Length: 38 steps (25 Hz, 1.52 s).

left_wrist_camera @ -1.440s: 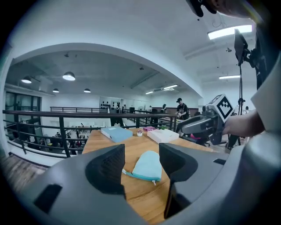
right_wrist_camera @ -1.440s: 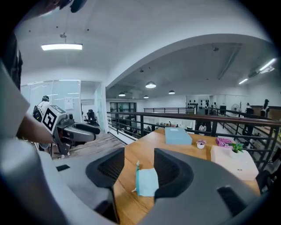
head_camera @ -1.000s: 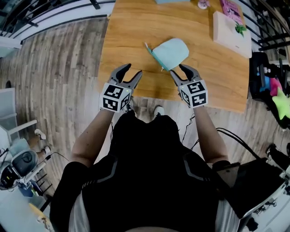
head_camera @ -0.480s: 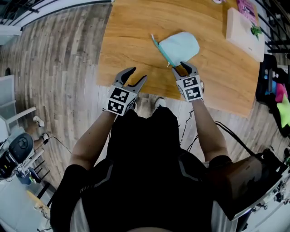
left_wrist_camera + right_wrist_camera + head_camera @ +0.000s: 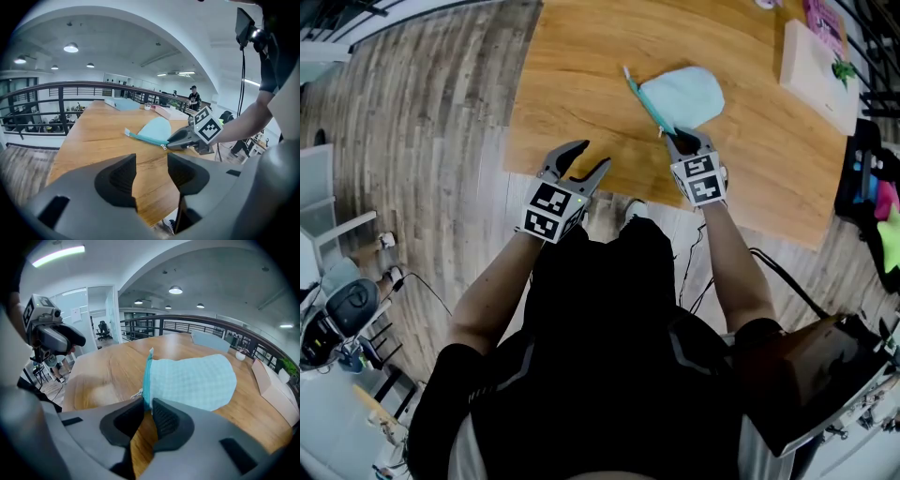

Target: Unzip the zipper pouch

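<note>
The zipper pouch [image 5: 686,92] lies flat on the wooden table [image 5: 581,66], toward the near edge and a bit right of centre from where I'm watching. It's a pale mint thing, rounded on one side. The darker teal zipper strip [image 5: 644,100] runs along its straight left side. In the right gripper view the pouch [image 5: 194,380] fills the middle of the shot.

The right gripper [image 5: 673,135] is at the near end of that strip. Its jaws have just been closing. In its own view the right gripper [image 5: 146,405] has them close together, with the end of the teal strip [image 5: 147,371] pinched between the pads. The little silvery zipper pull [image 5: 136,393] sticks out just left of the left jaw. So as far as I can tell the pads are on the strip's end, not on the pull itself. The left gripper view backs that up. There the right gripper [image 5: 171,142] is nose-down on the near corner of the pouch [image 5: 157,129], with the pull [image 5: 163,147] lying right beside its tip.

The left gripper [image 5: 592,156] is off to the left at the table's near edge, well apart from the pouch. Its own view shows the left gripper [image 5: 151,159] with jaws wide apart and just tabletop showing between them.

Further out there's a whitish box [image 5: 816,61] on the table's far right and plank floor [image 5: 431,122] on the left. A dark railing [image 5: 42,93] runs behind the table.
</note>
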Tool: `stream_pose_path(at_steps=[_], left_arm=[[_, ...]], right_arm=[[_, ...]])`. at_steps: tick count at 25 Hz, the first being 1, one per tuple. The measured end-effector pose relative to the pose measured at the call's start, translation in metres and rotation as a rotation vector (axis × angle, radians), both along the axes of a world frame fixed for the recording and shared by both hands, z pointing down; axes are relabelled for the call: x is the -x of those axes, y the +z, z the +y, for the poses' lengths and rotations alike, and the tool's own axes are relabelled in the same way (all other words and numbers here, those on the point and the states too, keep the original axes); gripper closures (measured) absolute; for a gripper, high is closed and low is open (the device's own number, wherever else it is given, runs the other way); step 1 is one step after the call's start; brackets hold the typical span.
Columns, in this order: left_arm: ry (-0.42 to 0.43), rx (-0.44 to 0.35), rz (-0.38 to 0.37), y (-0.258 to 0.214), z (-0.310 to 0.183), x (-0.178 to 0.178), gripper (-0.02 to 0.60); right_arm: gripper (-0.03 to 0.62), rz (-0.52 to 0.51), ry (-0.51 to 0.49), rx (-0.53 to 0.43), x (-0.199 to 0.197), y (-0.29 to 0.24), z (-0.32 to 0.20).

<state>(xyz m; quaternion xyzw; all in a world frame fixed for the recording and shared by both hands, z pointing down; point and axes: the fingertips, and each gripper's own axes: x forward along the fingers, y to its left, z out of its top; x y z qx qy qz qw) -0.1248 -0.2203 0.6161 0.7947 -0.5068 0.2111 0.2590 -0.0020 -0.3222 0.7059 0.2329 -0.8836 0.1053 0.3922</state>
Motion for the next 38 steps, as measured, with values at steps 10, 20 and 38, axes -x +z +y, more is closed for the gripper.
stream_pose_path(at_steps=[10,20,38], left_arm=[[0.069,-0.058,0.020,-0.031,-0.015,-0.011,0.356],[0.258,-0.201,0.013,-0.087,-0.045,-0.028,0.362],[0.735,-0.552,-0.119,-0.167,-0.058,-0.097,0.382]], right_arm=[[0.537,-0.097,0.050,0.040,0.005,-0.042,0.000],[0.540,-0.227,0.182,0.025,0.003,-0.128,-0.003],[0.542,-0.427,0.398,0.066,-0.002,-0.244,0.030]])
